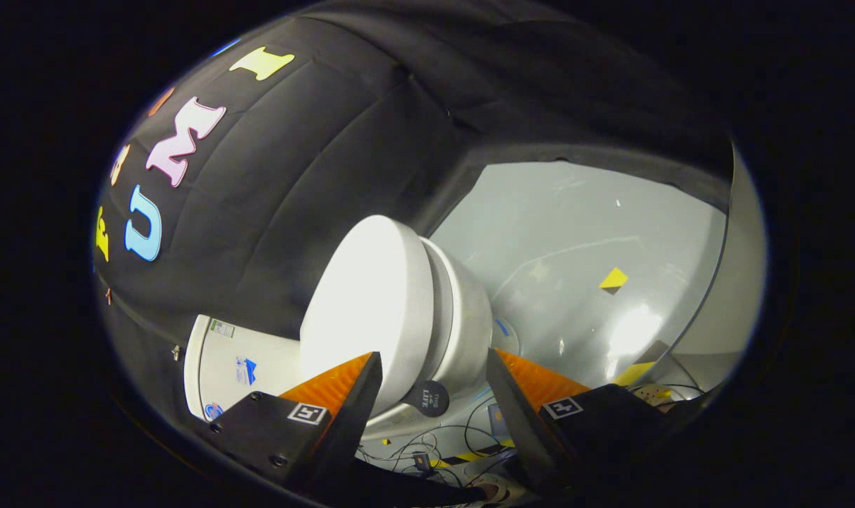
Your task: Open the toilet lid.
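The hand-held gripper (434, 384) stands wide open, gripping nothing. The white toilet lid (360, 310), closed on its seat, sits at centre frame, its front edge reaching between the two fingers (343, 395).

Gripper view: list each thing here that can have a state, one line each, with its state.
toilet lid: closed, lying flat on the seat.
toilet seat: down on the bowl.
toilet bowl: covered, inside hidden.
gripper: open, fingers apart on either side of the lid's front edge, not pressing on it.
cables: loose on the floor below the fingers.
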`<state>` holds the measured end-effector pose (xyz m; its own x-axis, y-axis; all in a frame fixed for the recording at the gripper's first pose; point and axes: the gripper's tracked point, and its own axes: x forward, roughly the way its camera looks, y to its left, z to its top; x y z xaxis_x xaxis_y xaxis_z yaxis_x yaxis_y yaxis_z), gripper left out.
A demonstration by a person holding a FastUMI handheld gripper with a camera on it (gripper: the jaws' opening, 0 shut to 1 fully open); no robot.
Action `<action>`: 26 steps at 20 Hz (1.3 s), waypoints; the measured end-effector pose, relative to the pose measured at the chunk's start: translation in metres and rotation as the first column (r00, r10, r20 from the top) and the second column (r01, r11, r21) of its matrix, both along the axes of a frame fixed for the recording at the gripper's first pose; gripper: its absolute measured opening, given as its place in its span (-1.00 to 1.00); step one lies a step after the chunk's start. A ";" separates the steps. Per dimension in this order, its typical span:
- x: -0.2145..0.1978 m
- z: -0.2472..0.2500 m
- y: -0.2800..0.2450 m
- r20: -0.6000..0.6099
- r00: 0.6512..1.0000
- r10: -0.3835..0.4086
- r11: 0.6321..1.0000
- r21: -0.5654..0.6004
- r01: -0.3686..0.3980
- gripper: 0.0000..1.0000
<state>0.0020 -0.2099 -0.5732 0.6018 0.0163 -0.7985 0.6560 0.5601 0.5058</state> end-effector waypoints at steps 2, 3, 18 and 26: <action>-0.006 -0.017 0.006 -0.015 1.000 -0.013 0.999 0.050 0.014 0.80; -0.006 -0.025 0.010 -0.015 1.000 -0.016 0.997 0.074 0.018 0.80; 0.012 -0.053 0.045 0.050 0.993 -0.108 0.941 0.327 0.086 -0.60; 0.018 -0.044 0.049 0.074 0.994 -0.082 0.940 0.337 0.053 -0.91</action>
<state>0.0200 -0.1608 -0.6175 0.6765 0.2305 -0.6994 0.6324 0.3049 0.7121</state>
